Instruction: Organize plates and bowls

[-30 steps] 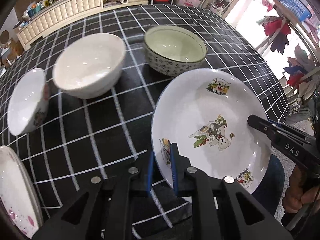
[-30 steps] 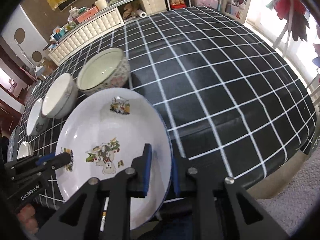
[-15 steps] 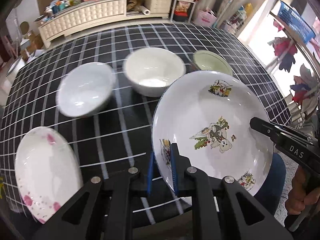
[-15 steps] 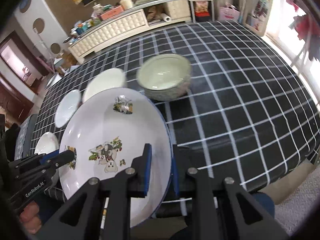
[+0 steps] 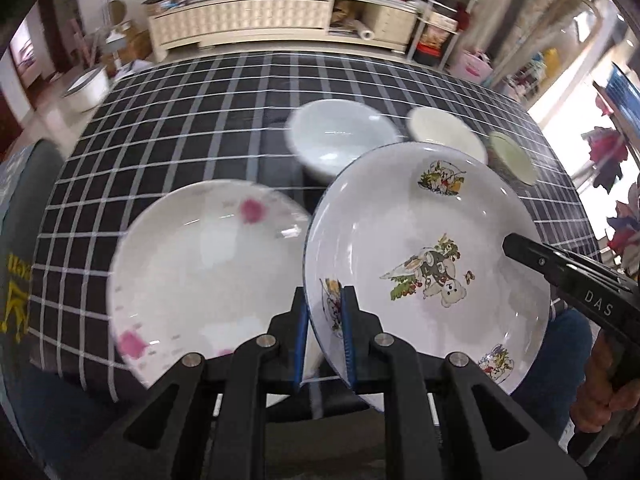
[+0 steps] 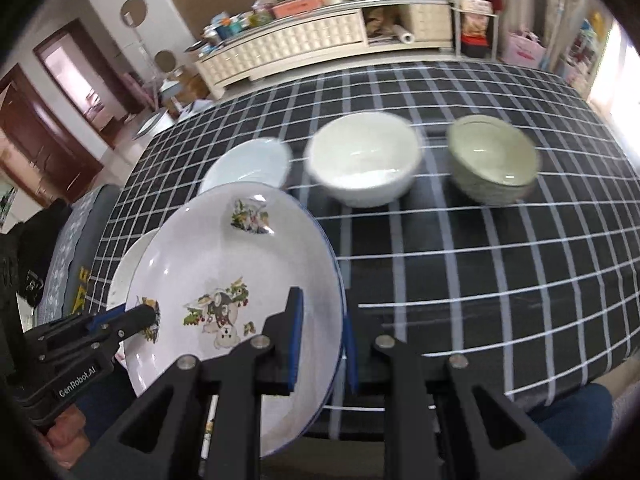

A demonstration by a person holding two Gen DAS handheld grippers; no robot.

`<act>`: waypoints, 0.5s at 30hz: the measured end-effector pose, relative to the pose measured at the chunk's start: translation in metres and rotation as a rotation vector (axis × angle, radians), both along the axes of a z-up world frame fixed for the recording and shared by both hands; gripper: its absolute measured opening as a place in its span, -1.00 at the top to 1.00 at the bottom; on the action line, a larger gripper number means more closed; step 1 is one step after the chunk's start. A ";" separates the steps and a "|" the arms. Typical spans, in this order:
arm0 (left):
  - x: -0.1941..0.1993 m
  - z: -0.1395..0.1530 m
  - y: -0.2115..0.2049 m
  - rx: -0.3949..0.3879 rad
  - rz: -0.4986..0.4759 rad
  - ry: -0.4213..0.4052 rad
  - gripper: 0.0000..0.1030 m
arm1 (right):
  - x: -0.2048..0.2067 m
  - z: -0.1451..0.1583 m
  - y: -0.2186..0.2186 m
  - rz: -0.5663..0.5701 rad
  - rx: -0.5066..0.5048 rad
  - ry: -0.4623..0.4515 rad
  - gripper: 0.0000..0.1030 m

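Cartoon plate (image 5: 424,264) clamped by left gripper (image 5: 325,336) marked "GenRobot.AI" and right gripper (image 6: 320,344) marked "DAS".

Left near side: pink-flowered plate (image 5: 200,272) lies flat on the table (image 5: 168,128) – blocks that spot, just beside the cartoon plate (image 5: 424,264).
Mid row: 3 bowls – bluish-white bowl (image 6: 248,170), white bowl (image 6: 364,160), green bowl (image 6: 494,160) – narrow gaps betw. them.
Right side: checked cloth bare from green bowl to table edge – wide free room.
Far side: bare behind the bowls, open pass.
Off table: cabinet (image 6: 288,44) well apart.
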State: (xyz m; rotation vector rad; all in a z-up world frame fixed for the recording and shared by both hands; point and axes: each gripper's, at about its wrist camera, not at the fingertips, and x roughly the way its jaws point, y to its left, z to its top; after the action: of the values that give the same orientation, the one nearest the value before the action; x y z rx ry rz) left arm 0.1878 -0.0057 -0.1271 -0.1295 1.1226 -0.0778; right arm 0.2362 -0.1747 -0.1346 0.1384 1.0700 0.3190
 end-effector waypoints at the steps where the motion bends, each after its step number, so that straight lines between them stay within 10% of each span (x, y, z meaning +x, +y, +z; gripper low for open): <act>1: -0.003 0.000 0.009 0.004 0.014 0.000 0.73 | 0.000 -0.002 0.008 0.013 0.000 0.004 0.56; 15: -0.041 -0.018 0.091 -0.010 0.145 0.037 0.73 | 0.000 -0.021 0.092 0.138 -0.015 0.041 0.56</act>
State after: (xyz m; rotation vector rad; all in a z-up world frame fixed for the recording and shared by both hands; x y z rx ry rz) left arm 0.1466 0.0853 -0.1453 -0.2211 1.1467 0.0481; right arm 0.2366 -0.0830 -0.1556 0.0575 1.1245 0.4340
